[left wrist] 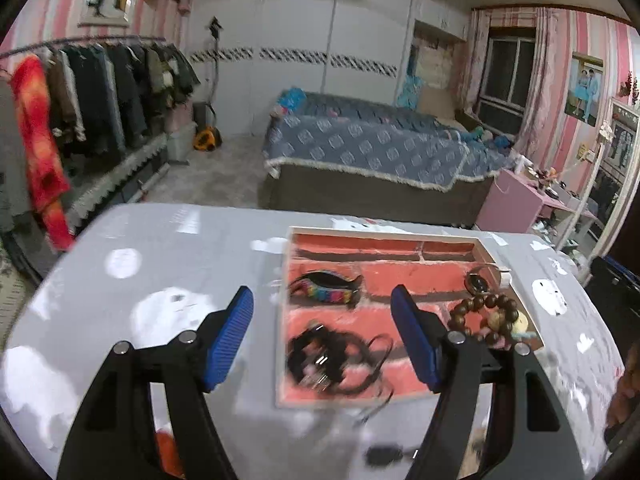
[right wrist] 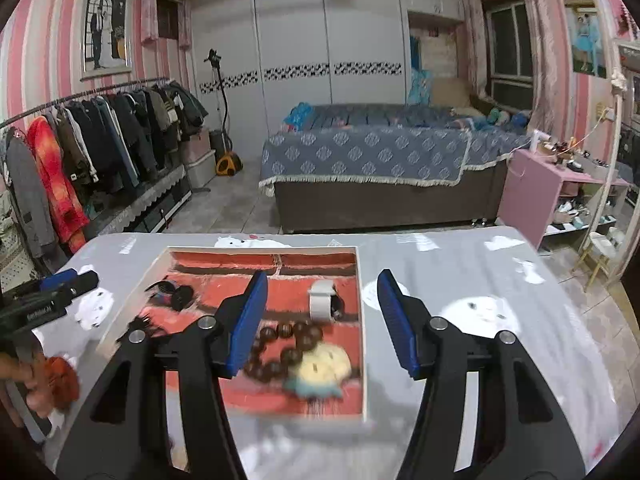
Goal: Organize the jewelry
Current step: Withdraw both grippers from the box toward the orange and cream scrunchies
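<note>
your left gripper is released, its blue ribbed pads spread with nothing between them. it hangs above the near left part of the shallow white-rimmed tray with a red lining. just ahead and below it lies a blurred tangle of black cords, and beyond that a black hair clip with a rainbow band. your right gripper is also released and empty, over the tray's right rim. the dark brown wooden bead bracelet with a cream charm lies in the tray beside its left finger, with a white-strapped watch ahead.
</note>
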Demonstrator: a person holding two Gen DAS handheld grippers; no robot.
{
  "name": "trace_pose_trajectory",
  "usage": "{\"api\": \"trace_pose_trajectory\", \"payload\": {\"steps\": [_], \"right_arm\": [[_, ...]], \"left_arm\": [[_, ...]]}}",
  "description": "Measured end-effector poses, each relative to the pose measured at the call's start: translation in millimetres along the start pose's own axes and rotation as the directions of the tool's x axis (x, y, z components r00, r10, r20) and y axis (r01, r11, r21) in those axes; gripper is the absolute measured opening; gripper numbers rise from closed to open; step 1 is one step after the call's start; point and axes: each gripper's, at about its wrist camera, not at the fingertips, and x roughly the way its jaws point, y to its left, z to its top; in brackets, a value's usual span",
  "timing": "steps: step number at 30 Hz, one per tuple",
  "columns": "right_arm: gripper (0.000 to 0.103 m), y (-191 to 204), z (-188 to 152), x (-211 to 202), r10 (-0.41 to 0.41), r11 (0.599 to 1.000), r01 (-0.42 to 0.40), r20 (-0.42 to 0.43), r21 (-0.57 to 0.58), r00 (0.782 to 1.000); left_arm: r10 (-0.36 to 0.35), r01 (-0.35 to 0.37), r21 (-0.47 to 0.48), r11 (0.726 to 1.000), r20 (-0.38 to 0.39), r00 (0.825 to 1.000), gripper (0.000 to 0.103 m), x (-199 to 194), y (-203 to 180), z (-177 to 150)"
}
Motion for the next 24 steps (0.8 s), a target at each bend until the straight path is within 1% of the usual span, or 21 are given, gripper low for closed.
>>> {"api": "trace_pose_trajectory", "payload": {"steps": [4,5,6,8,11,13,14,17,20,24], "right_arm": [[0.061,-1.8,-28.7,-53.4,-0.022,1.0,0.022,0.018,-0.005,1.0],[0.062,-1.6,-44.1,-71.8,-0.027,1.0,0.027,0.018,0.007,0.999],[0.063,-1.3,-56.4,-84.2,-0.03,0.999,0.03,0.016,0.014,0.999],[0.066,1.7,-80.7,-106.0,-0.046,0.999,0.046,0.015,0.025,0.999],[0.068,6.9,-119.7,-135.2,-0.041,0.998,0.041,0.001,0.054,0.999],[0.068,12.5,-147.7,-150.7,-0.041,0.998,0.042,-0.022,0.049,0.999],[0.068,14.5,-154.6,-153.8,-0.043,0.998,0.045,-0.032,0.045,0.999],[0.068,15.8,-173.2,-162.4,-0.031,0.998,0.034,-0.066,0.058,0.997],[0.068,19.6,-175.3,-167.4,-0.022,0.998,0.025,-0.06,0.052,0.998],[0.069,26.6,-175.3,-165.9,-0.003,0.999,0.005,-0.062,0.042,0.998]], "left_arm": [[0.011,-0.012,0.016,1.0,0.058,0.998,0.07,-61.6,11.3,-28.0],[0.015,-0.017,0.026,1.0,0.074,0.997,0.07,-76.3,12.6,-37.7],[0.022,-0.026,0.037,0.999,0.091,0.996,0.07,-95.9,15.1,-56.2],[0.045,-0.05,0.049,0.998,0.103,0.994,0.07,-120.1,18.0,-89.8],[0.063,-0.067,0.067,0.996,0.054,0.997,0.07,-138.9,21.4,-142.4],[0.065,-0.066,0.062,0.996,0.01,0.998,0.07,-145.5,26.1,-170.3],[0.067,-0.067,0.06,0.996,-0.01,0.998,0.07,-149.1,30.4,-181.6],[0.062,-0.061,0.034,0.998,-0.031,0.998,0.07,-153.7,40.2,-196.6],[0.067,-0.067,-0.001,0.998,-0.032,0.997,0.07,-155.6,48.2,-195.5],[0.073,-0.073,-0.005,0.997,-0.015,0.997,0.07,-156.2,50.9,-189.2]]}}
